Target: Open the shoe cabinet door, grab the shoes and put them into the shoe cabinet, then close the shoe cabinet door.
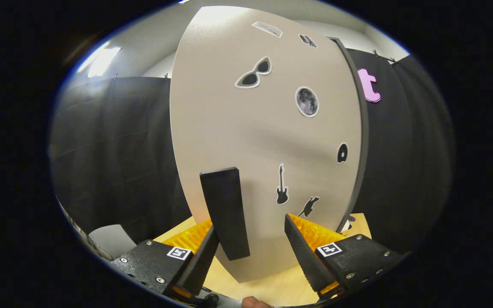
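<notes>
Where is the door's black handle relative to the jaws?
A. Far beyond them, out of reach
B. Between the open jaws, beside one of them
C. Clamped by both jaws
B: the black handle on the cabinet door stands between the spread jaws of the gripper, beside one and well apart from the other.

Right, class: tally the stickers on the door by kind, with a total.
Guitars: 2
Sunglasses: 1
Moon: 1
Disc: 1
Unclear stickers, at top: 2
Total: 7
Gripper open, handle between its fingers.
</notes>
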